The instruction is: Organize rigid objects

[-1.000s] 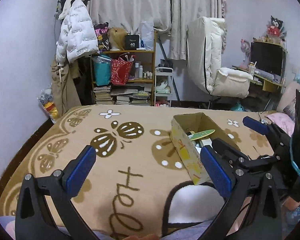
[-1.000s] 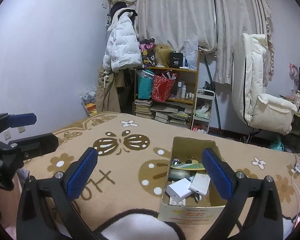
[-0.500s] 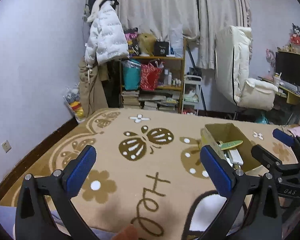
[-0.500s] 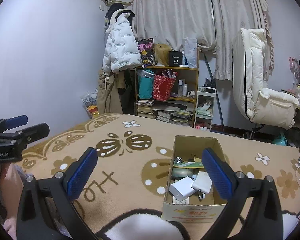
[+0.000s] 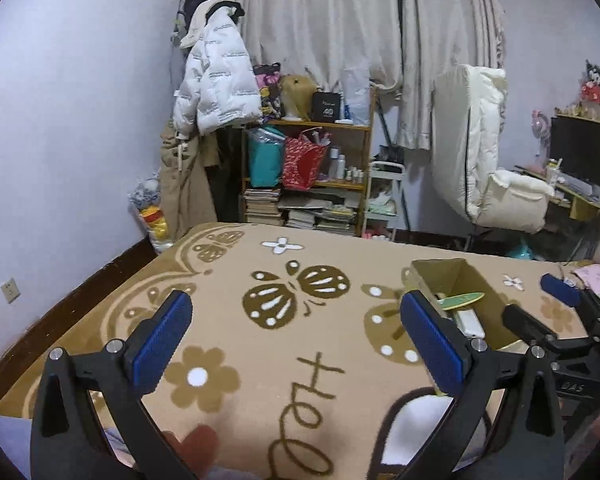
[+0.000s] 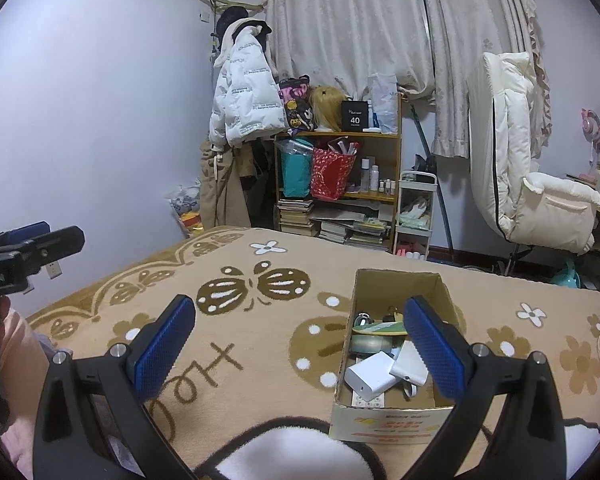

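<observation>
Cardboard box (image 6: 396, 364): stands open-topped on the blanket, holding the rigid objects; faint print on its front wall is too blurred to read.
Right gripper (image 6: 300, 344): jaws spread wide and empty, hovering above the blanket; its right blue pad overlaps the box's near right side in view.
Left gripper (image 5: 296, 340): jaws likewise released and gripping nothing, hanging left of the box.
Box contents: white chargers (image 6: 370, 374), a green-and-yellow flat piece (image 6: 380, 329), other small items hard to make out.
Blanket (image 6: 260, 312): tan, with brown butterflies, flowers and script lettering beside the box, seemingly "Hello".
Black sign (image 6: 355, 115): on the shelf well behind the box, reads "40".
White jacket (image 6: 248, 96): hangs left of the shelf, small repeated lettering, illegible.
</observation>
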Available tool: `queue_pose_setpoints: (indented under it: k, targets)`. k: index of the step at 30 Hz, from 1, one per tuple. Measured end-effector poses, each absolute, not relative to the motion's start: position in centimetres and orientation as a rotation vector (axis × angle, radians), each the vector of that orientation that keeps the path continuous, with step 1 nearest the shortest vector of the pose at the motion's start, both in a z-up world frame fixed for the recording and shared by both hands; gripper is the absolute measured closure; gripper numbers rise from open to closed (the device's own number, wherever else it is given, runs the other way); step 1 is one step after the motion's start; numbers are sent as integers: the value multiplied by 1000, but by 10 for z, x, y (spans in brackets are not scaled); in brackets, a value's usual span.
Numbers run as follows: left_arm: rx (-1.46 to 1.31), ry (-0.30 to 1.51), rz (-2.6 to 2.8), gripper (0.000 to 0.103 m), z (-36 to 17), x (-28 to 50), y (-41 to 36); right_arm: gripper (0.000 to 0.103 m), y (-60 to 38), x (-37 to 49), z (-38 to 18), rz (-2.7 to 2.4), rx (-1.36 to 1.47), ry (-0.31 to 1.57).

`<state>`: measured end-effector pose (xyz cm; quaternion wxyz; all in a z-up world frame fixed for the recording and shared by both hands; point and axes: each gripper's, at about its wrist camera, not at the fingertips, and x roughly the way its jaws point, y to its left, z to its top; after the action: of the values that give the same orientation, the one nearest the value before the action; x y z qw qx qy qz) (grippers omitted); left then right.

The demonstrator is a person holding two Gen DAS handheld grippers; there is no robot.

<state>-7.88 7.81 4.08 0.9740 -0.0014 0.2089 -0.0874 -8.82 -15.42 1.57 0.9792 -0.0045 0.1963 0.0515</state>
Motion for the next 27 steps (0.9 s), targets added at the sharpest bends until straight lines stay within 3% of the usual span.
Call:
queue_pose_setpoints:
  k: [14,16,18,20,27]
  targets:
    - [21,467,-322,0,39,-84,63,0,-144,-89,11,120,3,395]
    - [9,473,-346,4,40,-85,63,0,-143,-90,10,121,6,394]
    - [3,479,-357,18,41,-85,64,0,-143,-89,10,129,9,394]
    - [-12,482,-374,22,40,-85,65,0,-138,-89,8,129,11,395]
    - [12,489,-290,9,36,-82,68,0,-134,-91,5,121,40,402]
